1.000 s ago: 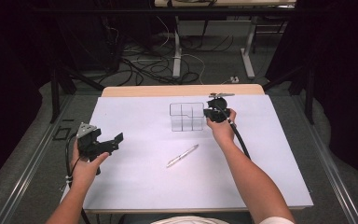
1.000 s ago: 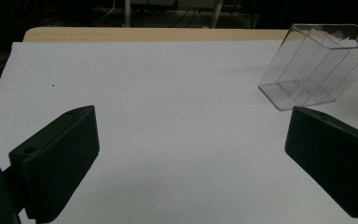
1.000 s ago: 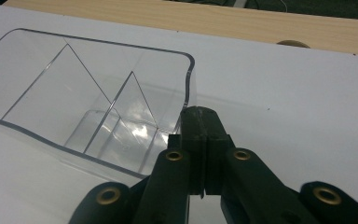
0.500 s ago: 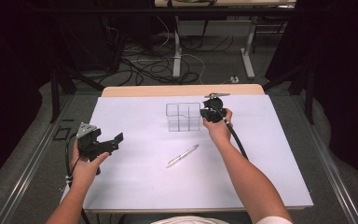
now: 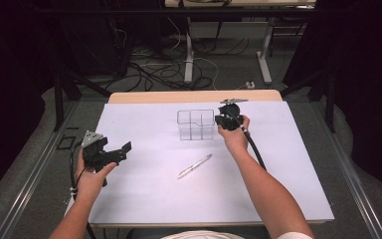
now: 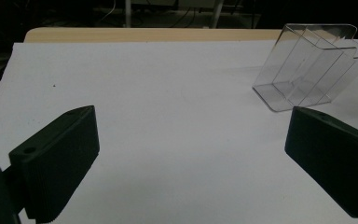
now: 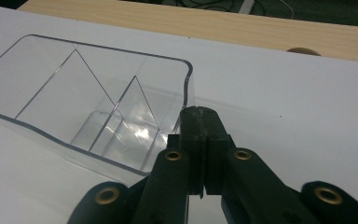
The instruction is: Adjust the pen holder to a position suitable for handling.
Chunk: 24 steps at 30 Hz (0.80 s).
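Right gripper [image 7: 200, 135] pinching the wall of the clear plastic divided box [image 7: 93, 102], left gripper [image 6: 186, 154] sitting wide open, well apart

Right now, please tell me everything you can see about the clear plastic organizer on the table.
The clear organizer is a see-through box of hard-looking plastic with rounded corners, an open top and thin inner walls dividing it into several compartments, all empty. It stands upright on the white table, toward the far edge. The right gripper has its jaws shut on the organizer's near side wall. A pen lies apart from it, nearer the person.
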{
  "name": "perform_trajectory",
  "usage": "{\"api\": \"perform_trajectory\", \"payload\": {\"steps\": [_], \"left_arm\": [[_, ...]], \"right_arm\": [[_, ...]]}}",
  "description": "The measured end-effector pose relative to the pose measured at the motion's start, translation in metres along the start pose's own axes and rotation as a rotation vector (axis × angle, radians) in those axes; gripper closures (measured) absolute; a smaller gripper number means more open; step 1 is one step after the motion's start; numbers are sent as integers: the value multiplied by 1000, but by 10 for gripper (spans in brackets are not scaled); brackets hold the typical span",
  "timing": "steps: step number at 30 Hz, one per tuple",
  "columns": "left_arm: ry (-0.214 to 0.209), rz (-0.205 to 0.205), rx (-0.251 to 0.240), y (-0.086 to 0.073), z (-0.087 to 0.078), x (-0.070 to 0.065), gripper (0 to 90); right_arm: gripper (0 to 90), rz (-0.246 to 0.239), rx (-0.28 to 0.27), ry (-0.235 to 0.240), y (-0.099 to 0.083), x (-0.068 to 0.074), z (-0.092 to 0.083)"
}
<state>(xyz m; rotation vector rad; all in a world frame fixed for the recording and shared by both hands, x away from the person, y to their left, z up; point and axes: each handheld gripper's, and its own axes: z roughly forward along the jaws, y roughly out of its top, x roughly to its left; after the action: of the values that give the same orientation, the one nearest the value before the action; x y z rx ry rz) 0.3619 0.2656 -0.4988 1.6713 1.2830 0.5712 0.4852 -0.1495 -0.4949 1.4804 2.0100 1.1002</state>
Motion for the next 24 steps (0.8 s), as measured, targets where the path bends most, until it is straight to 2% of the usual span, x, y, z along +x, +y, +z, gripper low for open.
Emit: {"api": "perform_trajectory", "payload": {"steps": [13,24], "left_arm": [[4,0,1,0,2,0,28],[4,2,5,-1,3,-2,32]], "right_arm": [[851,-6,-21,33,0,-2,-20],[734,-21,-58,74,-8,-3,-46]]}}
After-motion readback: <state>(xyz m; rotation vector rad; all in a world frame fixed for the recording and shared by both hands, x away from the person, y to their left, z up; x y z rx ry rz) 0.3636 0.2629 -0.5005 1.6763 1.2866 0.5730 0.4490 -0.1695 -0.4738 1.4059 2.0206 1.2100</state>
